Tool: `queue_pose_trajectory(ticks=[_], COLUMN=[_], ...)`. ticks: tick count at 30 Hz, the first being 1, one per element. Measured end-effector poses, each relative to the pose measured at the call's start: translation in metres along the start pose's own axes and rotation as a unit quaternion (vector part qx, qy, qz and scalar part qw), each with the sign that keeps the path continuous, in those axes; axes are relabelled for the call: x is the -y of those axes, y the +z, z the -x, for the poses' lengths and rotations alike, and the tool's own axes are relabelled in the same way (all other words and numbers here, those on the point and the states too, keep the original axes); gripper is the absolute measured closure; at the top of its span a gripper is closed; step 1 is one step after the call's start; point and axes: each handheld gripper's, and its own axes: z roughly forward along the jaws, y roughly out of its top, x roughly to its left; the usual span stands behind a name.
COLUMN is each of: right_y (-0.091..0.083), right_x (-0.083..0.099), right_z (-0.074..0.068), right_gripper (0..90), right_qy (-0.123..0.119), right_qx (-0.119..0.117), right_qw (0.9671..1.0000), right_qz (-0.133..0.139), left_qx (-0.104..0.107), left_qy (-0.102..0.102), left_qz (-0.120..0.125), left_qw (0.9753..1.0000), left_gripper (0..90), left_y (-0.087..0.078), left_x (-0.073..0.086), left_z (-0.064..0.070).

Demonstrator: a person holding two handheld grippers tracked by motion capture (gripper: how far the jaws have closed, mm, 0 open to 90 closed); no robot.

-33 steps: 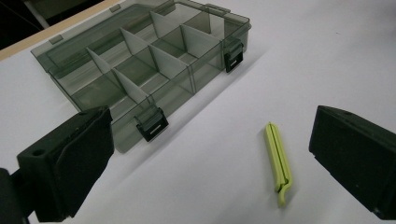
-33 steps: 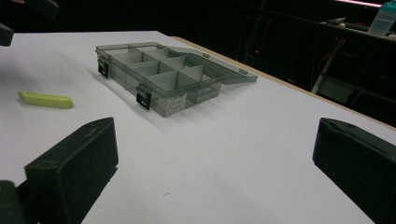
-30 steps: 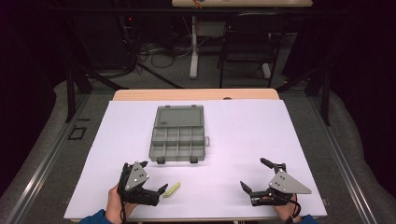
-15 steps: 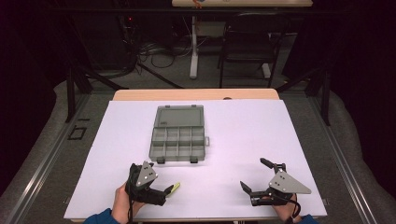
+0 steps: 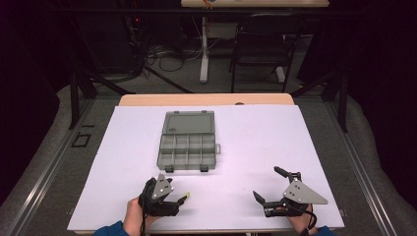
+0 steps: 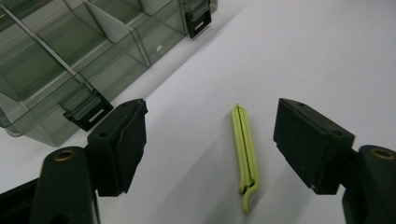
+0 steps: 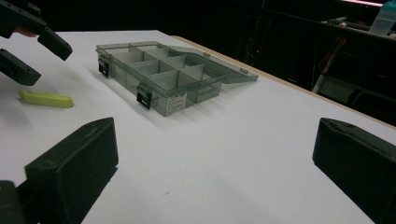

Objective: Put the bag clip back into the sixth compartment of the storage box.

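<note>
Left gripper (image 6: pixel 210 144) hangs low over the white table (image 5: pixel 255 142) with its jaws spread wide on either side of a slim yellow-green clip (image 6: pixel 245 156). That clip lies flat, its long axis running along the jaws, thin tip pointing away toward the table's middle, hooked end nearest the camera. It sits just in front of the open grey compartment box (image 5: pixel 188 142). Right gripper (image 5: pixel 269 184) rests near the table's front edge, jaws wide apart, holding nothing. A small white label on the box's front wall is unreadable.

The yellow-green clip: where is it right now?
The clip lies flat on the white table between the left hand-held gripper's open jaws, just in front of the open organizer box.
</note>
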Motion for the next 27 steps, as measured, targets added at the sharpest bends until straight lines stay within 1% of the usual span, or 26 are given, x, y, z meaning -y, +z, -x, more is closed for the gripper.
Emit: queue_pose_trajectory(ticks=[3, 4, 5, 8, 9, 11, 12, 13, 14, 16, 17, 21, 27], right_y=[0.000, 0.000, 0.000, 0.000, 0.000, 0.000, 0.000, 0.000, 0.000, 0.000, 0.000, 0.000, 0.000], right_x=[0.000, 0.000, 0.000, 0.000, 0.000, 0.000, 0.000, 0.000, 0.000, 0.000, 0.000, 0.000, 0.000], right_z=[0.000, 0.000, 0.000, 0.000, 0.000, 0.000, 0.000, 0.000, 0.000, 0.000, 0.000, -0.001, -0.001], right_gripper=[0.0, 0.0, 0.0, 0.0, 0.0, 0.0, 0.0, 0.0, 0.0, 0.0, 0.0, 0.0, 0.0], right_qy=[0.000, 0.001, 0.001, 0.001, 0.001, 0.001, 0.001, 0.001, 0.001, 0.001, 0.001, 0.000, 0.001], right_qx=[0.000, 0.000, 0.000, 0.000, 0.000, 0.000, 0.000, 0.000, -0.001, -0.001, -0.001, -0.001, -0.002], right_qw=[1.0000, 1.0000, 1.0000, 1.0000, 1.0000, 1.0000, 1.0000, 1.0000, 1.0000, 1.0000, 1.0000, 1.0000, 1.0000], right_qz=[0.000, 0.000, 0.000, 0.000, 0.000, 0.000, 0.000, 0.000, 0.000, 0.000, 0.000, -0.001, 0.000], left_qx=[0.004, 0.004, 0.005, 0.011, 0.013, 0.019, 0.021, 0.028, 0.030, 0.035, 0.035, 0.044, 0.051], left_qy=[-0.001, 0.000, 0.001, 0.000, -0.001, -0.001, 0.000, -0.002, -0.005, -0.008, -0.007, -0.009, -0.008], left_qz=[-0.005, -0.009, -0.009, -0.015, -0.015, -0.019, -0.017, -0.017, -0.016, -0.018, -0.019, -0.023, -0.024], left_qw=[1.0000, 0.9999, 0.9999, 0.9998, 0.9998, 0.9996, 0.9996, 0.9995, 0.9994, 0.9992, 0.9992, 0.9987, 0.9984], left_gripper=[30.0, 33.3, 33.3, 38.1, 40.9, 43.9, 46.9, 46.9, 48.3, 54.1, 54.1, 59.0, 66.3], left_y=[0.002, 0.003, 0.003, 0.006, 0.007, 0.008, 0.008, 0.008, 0.009, 0.010, 0.010, 0.012, 0.013], left_x=[0.001, 0.001, 0.001, 0.002, 0.003, 0.003, 0.004, 0.004, 0.004, 0.005, 0.005, 0.006, 0.007], left_z=[0.001, 0.002, 0.002, 0.003, 0.003, 0.004, 0.003, 0.003, 0.003, 0.002, 0.002, 0.002, 0.002])
